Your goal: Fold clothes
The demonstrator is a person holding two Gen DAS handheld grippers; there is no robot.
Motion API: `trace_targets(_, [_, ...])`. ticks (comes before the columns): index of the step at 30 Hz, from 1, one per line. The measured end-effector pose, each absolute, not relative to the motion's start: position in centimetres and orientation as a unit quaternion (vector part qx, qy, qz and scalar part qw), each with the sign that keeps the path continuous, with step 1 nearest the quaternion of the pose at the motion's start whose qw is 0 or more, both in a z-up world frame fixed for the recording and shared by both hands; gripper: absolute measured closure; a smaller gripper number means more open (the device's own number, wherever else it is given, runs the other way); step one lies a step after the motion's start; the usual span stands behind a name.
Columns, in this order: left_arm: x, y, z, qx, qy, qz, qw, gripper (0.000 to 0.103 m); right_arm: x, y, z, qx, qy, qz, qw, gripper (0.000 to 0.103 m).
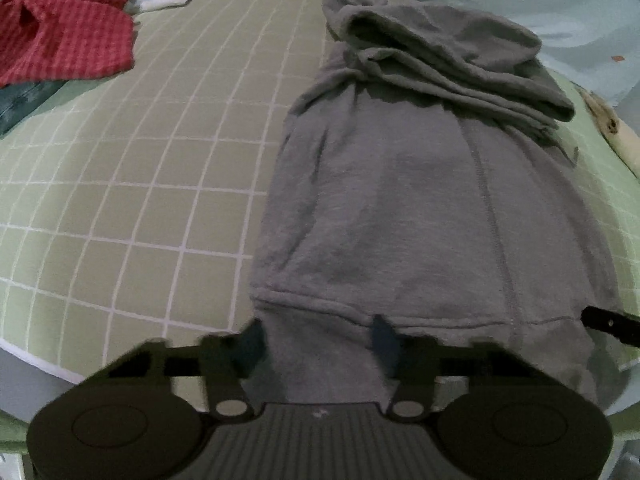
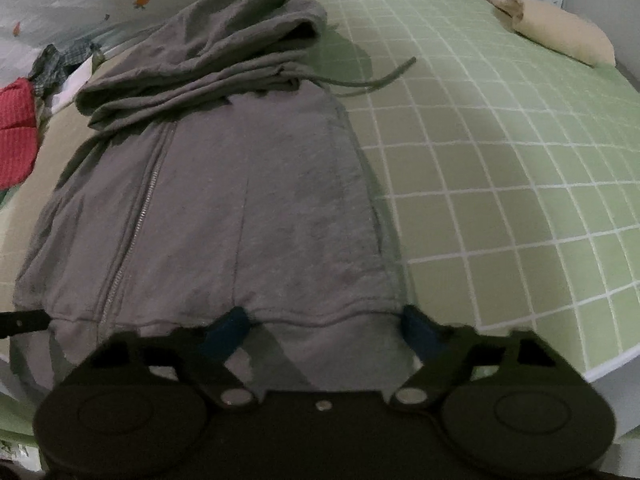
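Observation:
A grey zip hoodie lies flat on the green checked bed sheet, sleeves tucked in and hood folded over the top. My left gripper straddles the left end of the hem band, with flat cloth between its blue fingertips. My right gripper straddles the right end of the same hem. Both stand open, and the cloth between the fingers is not bunched. Each view shows a black finger of the other gripper at its edge.
A red waffle-knit garment lies crumpled at the far left with a plaid cloth behind it. A beige cloth sits at the far right. A drawstring trails onto the sheet. The bed's near edge runs just below the hem.

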State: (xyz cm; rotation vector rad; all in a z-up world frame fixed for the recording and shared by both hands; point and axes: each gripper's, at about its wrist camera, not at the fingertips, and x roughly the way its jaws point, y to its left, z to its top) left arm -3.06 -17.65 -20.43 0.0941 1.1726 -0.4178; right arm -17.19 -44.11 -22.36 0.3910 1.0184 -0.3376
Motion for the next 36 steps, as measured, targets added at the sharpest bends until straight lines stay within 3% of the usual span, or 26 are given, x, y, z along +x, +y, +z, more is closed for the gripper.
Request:
trace_targets(1, [-3.1,-17.6,-20.3,0.040,0.549,-0.204,0.810,0.074,-17.2,-44.2,-22.3,0.192,0.479,-0.152,0.843,0.055])
trace_targets(2, [-3.1,-17.7,-20.2,0.035,0.549,-0.209,0.809,0.082,-17.2,-44.2,-22.1,0.202,0.477,-0.141,0.844,0.078])
trace_targets(3, [-3.0,-17.7,-19.9,0.031,0.547,-0.215,0.809,0.085,-17.2,-44.3,-22.0,0.214,0.474,-0.135,0.843,0.090])
trace_targets(7, [-2.8,-18.1,-18.0,0.020,0.528,-0.236,0.816,0.091,-16.7,-44.7,-20.6,0.227,0.447,-0.126,0.856,0.091])
trace_targets(28, [10.4,-22.3,-7.2,-0.151,0.389,-0.260,0.871,0.092,-5.6,-53.1,-10.3,0.258,0.262,-0.140,0.919,0.091])
trace_targets(31, [12.4,-23.2,-8.0,-0.161,0.400,-0.250,0.867,0.092,-3.5,-54.8,-11.2,0.276,0.268,-0.154,0.910,0.091])
trace_targets(36, [16.2,-23.4,-13.1,-0.203,0.483,-0.203,0.827,0.092,-0.3,-56.8,-16.4,0.318,0.343,-0.172,0.867,0.090])
